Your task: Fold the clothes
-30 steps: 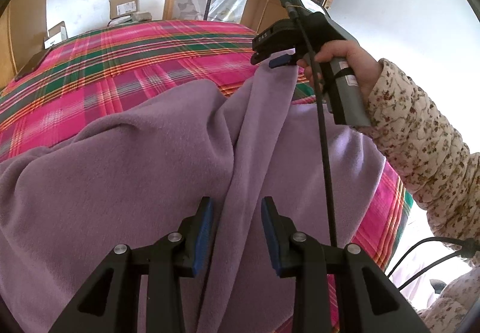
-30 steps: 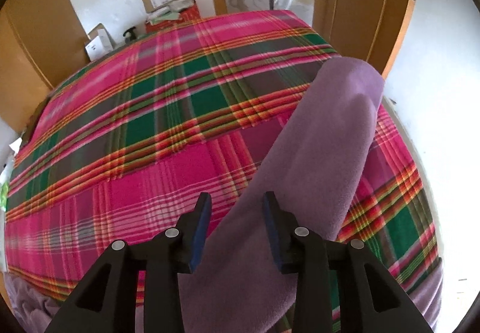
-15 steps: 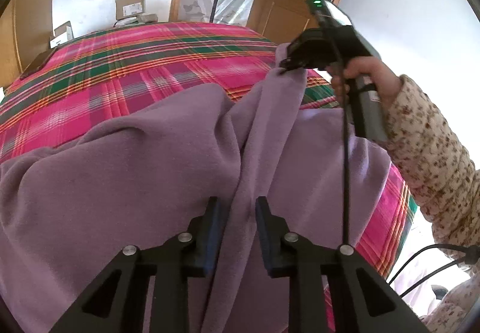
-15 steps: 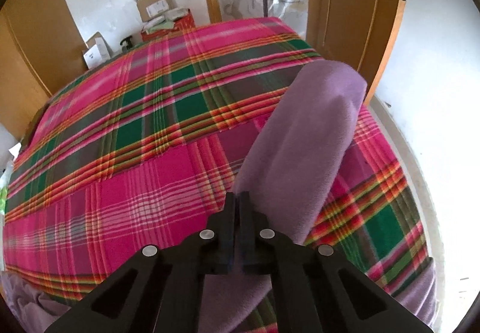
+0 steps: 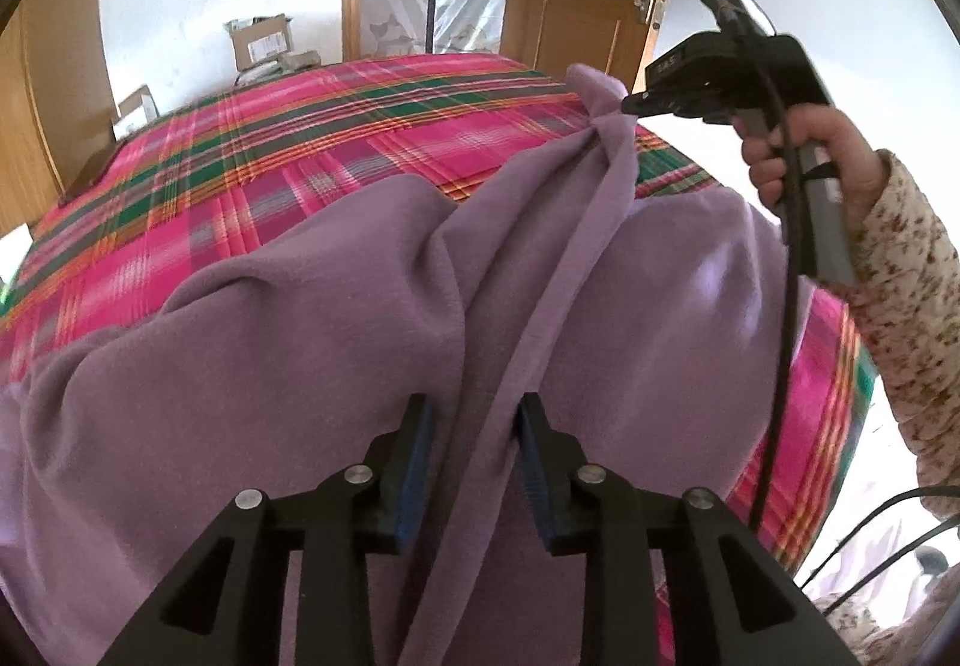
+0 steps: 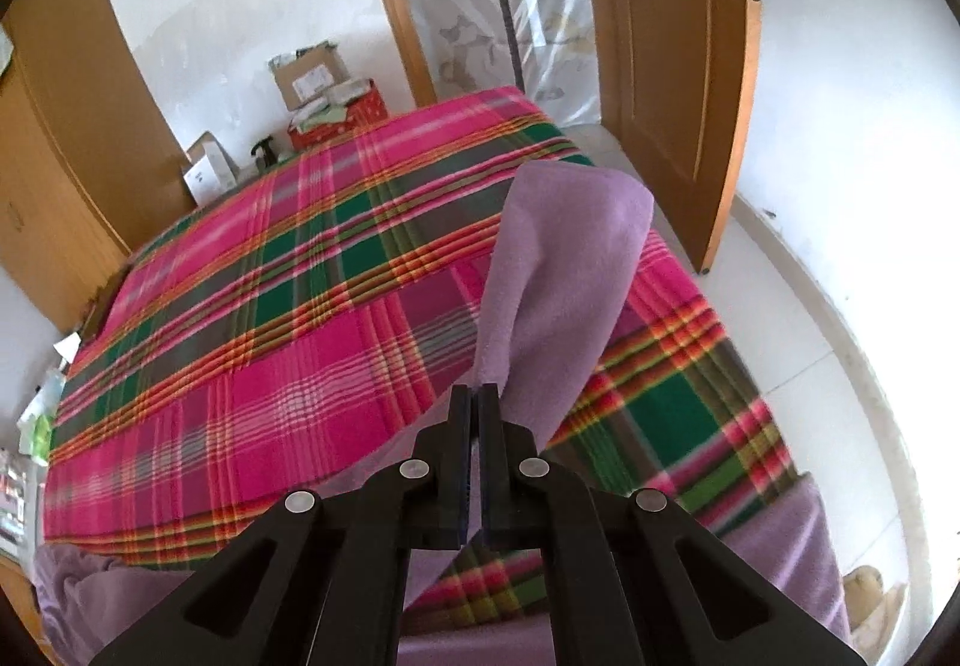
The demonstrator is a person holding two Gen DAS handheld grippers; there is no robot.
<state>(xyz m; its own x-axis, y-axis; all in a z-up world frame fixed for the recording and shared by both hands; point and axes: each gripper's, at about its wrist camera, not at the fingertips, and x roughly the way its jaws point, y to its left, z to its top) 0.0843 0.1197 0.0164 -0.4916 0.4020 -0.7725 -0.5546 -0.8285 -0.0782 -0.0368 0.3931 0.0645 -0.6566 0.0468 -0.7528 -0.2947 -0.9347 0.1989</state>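
A purple fleece garment (image 5: 270,342) lies spread over a bed with a pink and green plaid cover (image 5: 300,168). My left gripper (image 5: 471,408) hangs over its near part. Its jaws are opening, and a raised fold of the cloth runs between them. In the left wrist view, my right gripper (image 5: 627,105) is at the far right, shut on a bunched end of the garment and holding it above the bed. In the right wrist view, the right gripper (image 6: 480,393) pinches the edge of a purple sleeve (image 6: 564,294) that rises from its jaws over the plaid cover (image 6: 270,318).
A person's hand (image 5: 798,150) in a floral sleeve holds the right gripper, and its black cable (image 5: 780,306) hangs down. Cardboard boxes (image 6: 309,75) stand beyond the bed's far edge. A wooden door (image 6: 666,36) is at the right and a wardrobe (image 6: 60,156) at the left.
My right gripper went from open to shut on the sleeve, then lifted and pulled it taut. My left jaws narrowed around the fold, then widened again.
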